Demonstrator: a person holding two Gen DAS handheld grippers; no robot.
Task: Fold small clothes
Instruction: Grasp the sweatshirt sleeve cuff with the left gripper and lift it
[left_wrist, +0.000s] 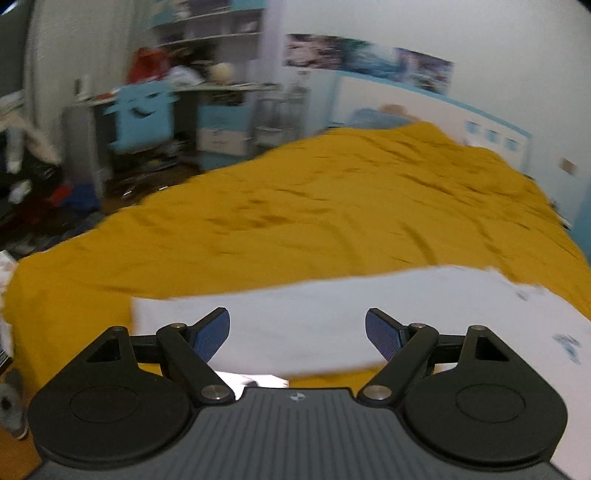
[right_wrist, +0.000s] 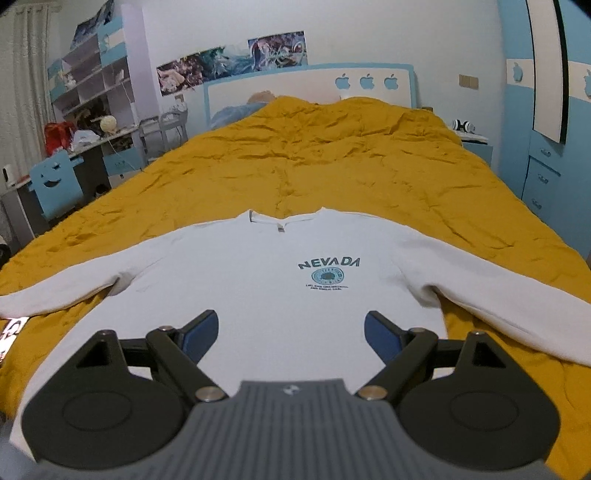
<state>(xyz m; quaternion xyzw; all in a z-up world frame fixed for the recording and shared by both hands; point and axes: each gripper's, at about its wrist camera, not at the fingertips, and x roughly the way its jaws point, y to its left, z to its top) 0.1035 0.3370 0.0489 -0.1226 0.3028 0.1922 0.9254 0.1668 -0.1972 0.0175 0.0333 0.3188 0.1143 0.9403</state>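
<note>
Garment: I count one white long-sleeved shirt (right_wrist: 280, 280), laid flat and face up on the bed's yellow cover (right_wrist: 332, 166), near the foot edge, collar pointing toward the headboard (right_wrist: 306, 83).
Long axis: body runs foot to head; the two sleeves spread out toward the bed's left and right edges.
Right hand-held gripper (right_wrist: 291, 334): fingers apart, nothing between them, hanging over the shirt's hem, looking straight up the body toward the print.
Left hand-held gripper (left_wrist: 297, 334): fingers apart too, empty, above white cloth (left_wrist: 332, 317) at the bed's left-foot corner; this view is blurred, so I cannot tell whether that is the sleeve or the hem side.
Key relation: the shirt lies directly ahead of and below both hand-held grippers; my right one looks centred on the body, my left one sits nearer the left sleeve.
Count: one shirt, two sleeves, two hand-held grippers.
Step, as I judge it: folding not yet begun; I would expect a sleeve to be brought in first.
</note>
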